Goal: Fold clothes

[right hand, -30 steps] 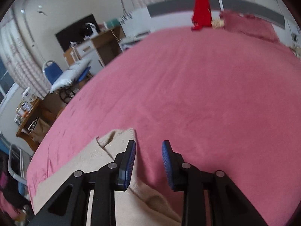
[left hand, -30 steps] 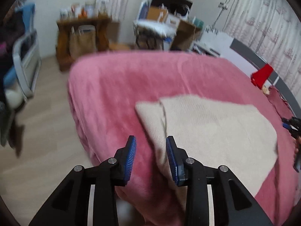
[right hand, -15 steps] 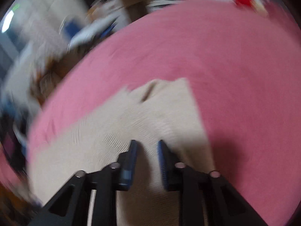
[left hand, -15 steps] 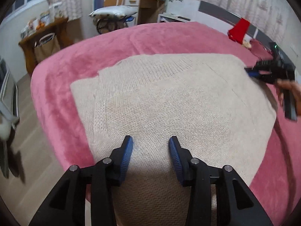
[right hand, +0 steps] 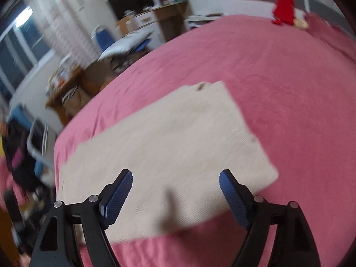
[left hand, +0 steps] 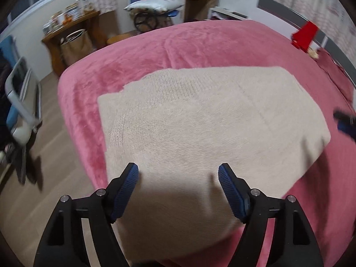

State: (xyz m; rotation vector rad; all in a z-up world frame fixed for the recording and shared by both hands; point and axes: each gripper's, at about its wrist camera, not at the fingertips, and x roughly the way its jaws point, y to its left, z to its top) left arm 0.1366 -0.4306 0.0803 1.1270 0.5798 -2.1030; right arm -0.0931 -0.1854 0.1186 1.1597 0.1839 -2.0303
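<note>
A beige knit sweater (left hand: 207, 120) lies folded in a rough rectangle on the pink bed cover (left hand: 200, 44). It also shows in the right wrist view (right hand: 169, 146), somewhat blurred. My left gripper (left hand: 178, 173) is open and empty, just above the sweater's near edge. My right gripper (right hand: 175, 180) is open and empty, above the sweater's near part. The right gripper's tip shows at the right edge of the left wrist view (left hand: 346, 124), beside the sweater's right side.
A red item (left hand: 304, 35) and a dark red cloth (left hand: 333, 66) lie at the far right of the bed. The bed's left edge drops to wooden floor (left hand: 44, 166). A wooden table (left hand: 71, 29), a chair with a pillow (left hand: 155, 4) and a desk stand beyond.
Both grippers have opened wide; half a second ago their jaws were narrow. The left gripper swung from the bed's left edge over the sweater. The right gripper pulled back, showing more sweater.
</note>
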